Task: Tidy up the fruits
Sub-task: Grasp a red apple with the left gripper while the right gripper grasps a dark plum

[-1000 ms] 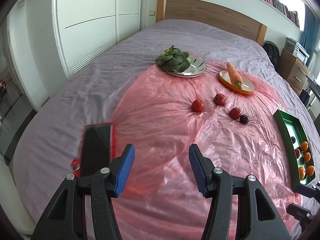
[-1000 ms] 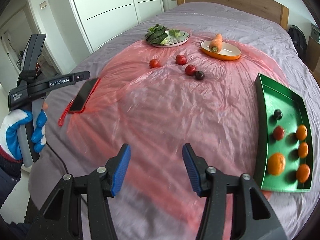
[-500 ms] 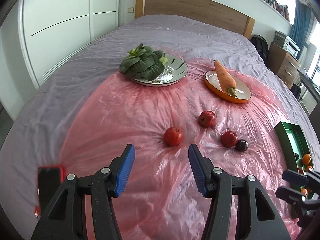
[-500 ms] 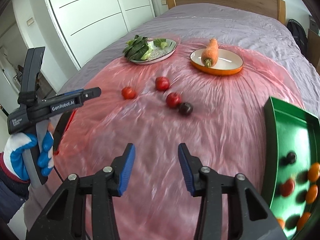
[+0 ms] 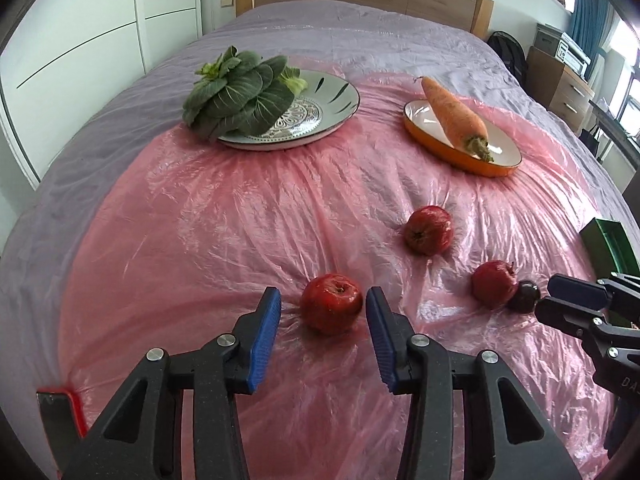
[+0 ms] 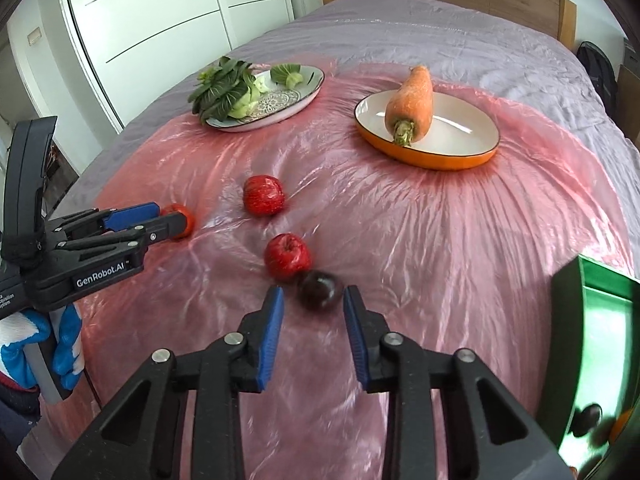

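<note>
Since the earlier frames both grippers have travelled up the pink plastic sheet [image 5: 248,216] to the loose fruit, and the phone has slid almost out of the left view. Going left to right, the left gripper [image 5: 322,312] stands with its jaws wide on either side of the nearest red apple [image 5: 331,303], not yet touching it. Two more red apples [image 6: 263,195] [image 6: 287,257] lie further right, untouched. The right gripper [image 6: 313,309] brackets the dark plum [image 6: 319,290], its jaws a little narrower but also clear of the fruit. The green tray [image 6: 566,312] at far right already holds some fruit, blurred here. Judged from this, sorting is partly done: four pieces remain on the sheet.
</note>
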Demonstrator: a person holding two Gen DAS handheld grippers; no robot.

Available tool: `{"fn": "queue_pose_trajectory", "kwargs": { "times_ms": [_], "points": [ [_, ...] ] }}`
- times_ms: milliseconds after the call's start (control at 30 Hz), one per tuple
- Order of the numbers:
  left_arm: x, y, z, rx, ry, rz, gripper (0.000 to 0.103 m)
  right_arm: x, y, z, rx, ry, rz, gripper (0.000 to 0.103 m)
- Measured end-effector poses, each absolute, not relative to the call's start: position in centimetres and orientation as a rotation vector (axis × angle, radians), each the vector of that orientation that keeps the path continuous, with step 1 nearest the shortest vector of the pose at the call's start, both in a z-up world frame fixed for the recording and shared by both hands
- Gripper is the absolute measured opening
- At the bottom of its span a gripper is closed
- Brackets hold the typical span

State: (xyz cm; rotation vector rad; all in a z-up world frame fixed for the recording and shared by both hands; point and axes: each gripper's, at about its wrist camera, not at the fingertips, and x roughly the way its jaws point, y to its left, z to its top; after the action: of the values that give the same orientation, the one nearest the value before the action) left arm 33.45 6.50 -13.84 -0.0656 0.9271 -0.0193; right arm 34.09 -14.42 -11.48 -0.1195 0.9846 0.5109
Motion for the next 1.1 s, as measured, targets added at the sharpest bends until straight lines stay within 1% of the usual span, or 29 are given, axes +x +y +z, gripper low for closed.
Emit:
{"fn": "queue_pose_trajectory", "kwargs": {
  "times_ms": [133, 267, 367, 467, 633, 1100],
  "points": [
    [33.7, 6.4, -14.7, -0.064, 0.939, -0.031, 0.035, 35.0, -13.5, -12.7, -0.164, 0.998, 0.517, 0.035],
    [33.8, 6.3, -15.2, -0.054, 0.939, -0.034, 0.030, 35.4, -13.4, -13.3, -0.180, 0.998, 0.506, 0.035],
    [33.9, 6.2, -15.5, -0.045, 0.938, -0.031, 0.029, 35.8, -13.1, -14.0, -0.211, 1.006, 0.499, 0.035],
    [33.9, 6.2, -15.7, -0.047, 0.932, -0.030, 0.028, 35.9, -13.0, -14.4, -0.214, 1.008, 0.497, 0.035],
    [33.8, 6.2, -15.7, -0.040, 0.921, -0.027, 0.028, 36.1, -12.7, -14.9, -0.239, 1.002, 0.482, 0.025],
    [33.0, 5.3, -14.3, 0.003, 0.875, -0.004, 0.028, 35.5, -13.9, -13.6, -0.156, 0.962, 0.497, 0.023]
  ]
}}
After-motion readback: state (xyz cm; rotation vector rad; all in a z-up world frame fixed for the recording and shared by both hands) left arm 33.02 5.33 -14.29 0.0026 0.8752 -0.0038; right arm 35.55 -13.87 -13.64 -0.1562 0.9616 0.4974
